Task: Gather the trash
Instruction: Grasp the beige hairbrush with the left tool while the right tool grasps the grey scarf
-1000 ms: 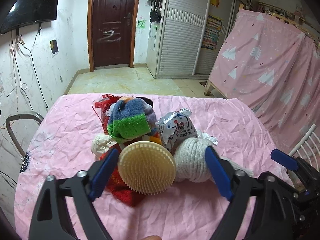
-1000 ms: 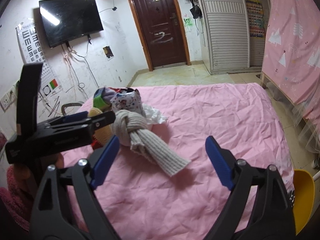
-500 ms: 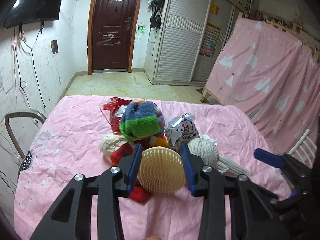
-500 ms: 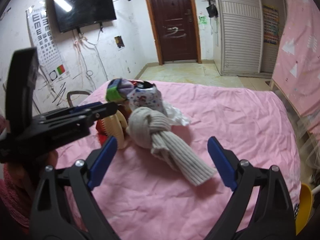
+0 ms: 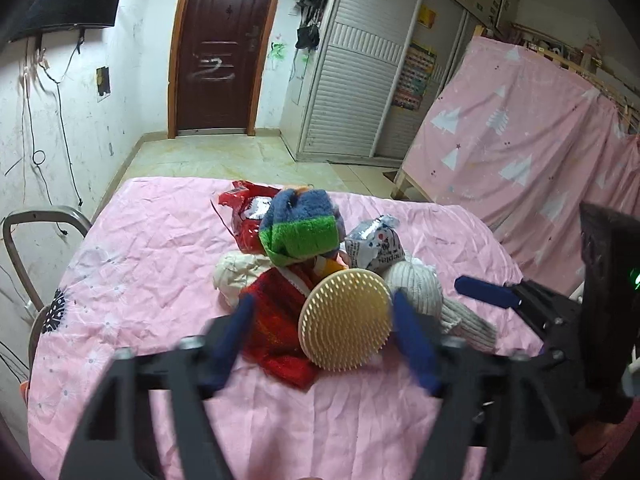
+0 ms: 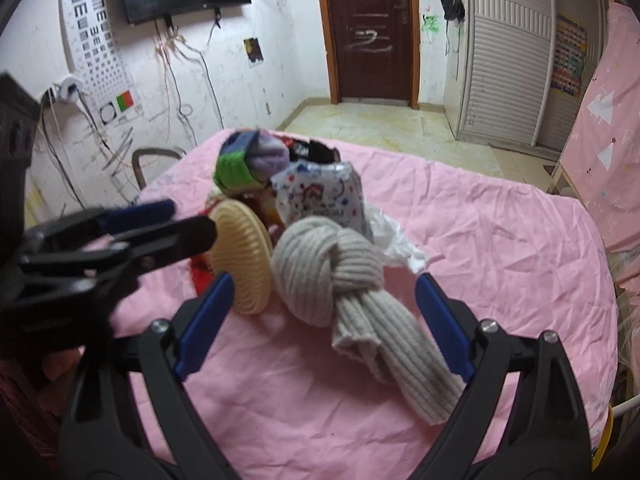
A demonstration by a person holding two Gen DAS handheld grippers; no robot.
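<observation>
A pile lies on the pink tablecloth (image 5: 140, 260): a round cream bristle brush (image 5: 346, 320), a knotted beige sock (image 6: 328, 268), a red knit cloth (image 5: 276, 320), a blue-and-green fuzzy sock (image 5: 300, 232), a silver printed wrapper (image 6: 320, 196) and a red snack wrapper (image 5: 246, 216). My left gripper (image 5: 323, 300) straddles the brush with its jaws opening and blurred; the left pad is clear of the disc. My right gripper (image 6: 325, 280) straddles the sock's knot, its jaws closing but the pads apart from the sock. The left gripper (image 6: 188, 220) also shows beside the brush (image 6: 240, 256).
A metal chair frame (image 5: 24, 224) stands off the table's left edge. A pink patterned sheet over a frame (image 5: 520, 140) hangs to the right. Crumpled white paper (image 6: 396, 244) lies behind the knotted sock. Bare pink cloth stretches to the right of the pile.
Half a second ago my left jaws were closed around the brush; now they have spread again. My right gripper has moved in over the knotted sock with narrower jaws.
</observation>
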